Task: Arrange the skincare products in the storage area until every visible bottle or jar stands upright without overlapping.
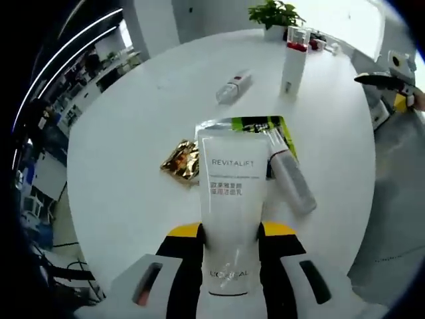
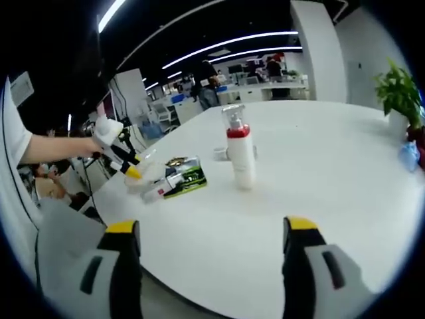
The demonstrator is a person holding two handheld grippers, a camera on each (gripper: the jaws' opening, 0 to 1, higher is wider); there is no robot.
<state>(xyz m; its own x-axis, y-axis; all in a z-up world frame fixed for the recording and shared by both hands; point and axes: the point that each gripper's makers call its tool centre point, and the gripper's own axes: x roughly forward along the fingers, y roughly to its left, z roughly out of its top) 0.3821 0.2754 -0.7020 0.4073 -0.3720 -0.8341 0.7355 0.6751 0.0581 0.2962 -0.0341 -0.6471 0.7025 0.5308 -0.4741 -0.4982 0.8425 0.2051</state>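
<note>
White tube (image 1: 229, 212) sat clamped between your left gripper (image 1: 229, 246) jaws, above the table (image 1: 133, 133). Your right gripper (image 2: 209, 232) hung wide and empty. Only the pump bottle (image 2: 239, 149) stood upright; the clear bottle (image 1: 234, 86), the grey bottle (image 1: 289, 176) and green packet (image 1: 255, 125) lay flat, so most remained.

I see a white tube (image 1: 229, 212) clamped, one pump bottle (image 2: 240, 147) upright, two bottles (image 1: 234, 87) (image 1: 290, 174) lying flat.
</note>
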